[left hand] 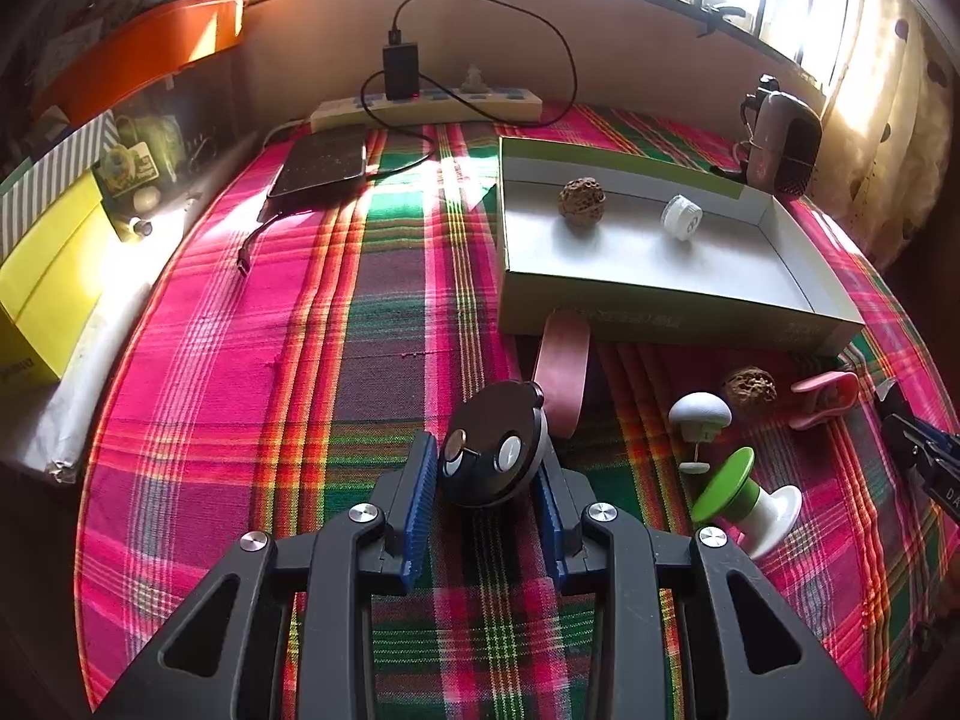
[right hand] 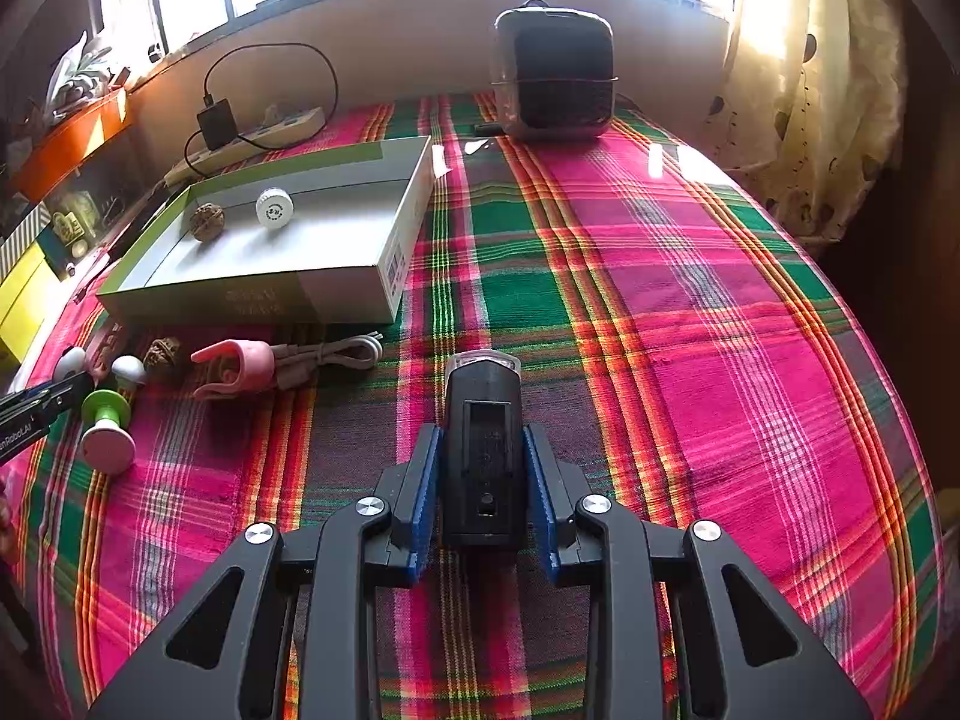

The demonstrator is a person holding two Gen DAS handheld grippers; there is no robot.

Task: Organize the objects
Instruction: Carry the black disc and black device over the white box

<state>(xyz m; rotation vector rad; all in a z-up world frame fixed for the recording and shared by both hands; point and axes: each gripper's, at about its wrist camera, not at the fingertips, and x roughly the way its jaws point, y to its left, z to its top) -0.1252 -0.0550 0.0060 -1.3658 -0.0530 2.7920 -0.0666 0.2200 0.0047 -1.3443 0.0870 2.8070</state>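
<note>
My left gripper [left hand: 485,456] is shut on a round black disc [left hand: 492,420] with two metal studs, just above the plaid cloth. My right gripper [right hand: 482,433] is shut on a black oblong device [right hand: 483,402] with a clear front end. An open green-and-white box [left hand: 660,297] beyond them holds a walnut [left hand: 580,197] and a white cap [left hand: 681,216]. In front of the box lie a pink band [left hand: 561,372], a white mushroom-shaped piece [left hand: 699,414], a second walnut [left hand: 749,387], a pink clip [left hand: 822,399] and a green-and-white spool [left hand: 744,498].
A power strip [left hand: 426,105] with a black charger [left hand: 400,69] and a dark power bank [left hand: 321,162] sit at the back left. A black-and-silver appliance [right hand: 555,75] stands at the back. A yellow box [left hand: 42,288] is at the left, a curtain [right hand: 822,90] at the right.
</note>
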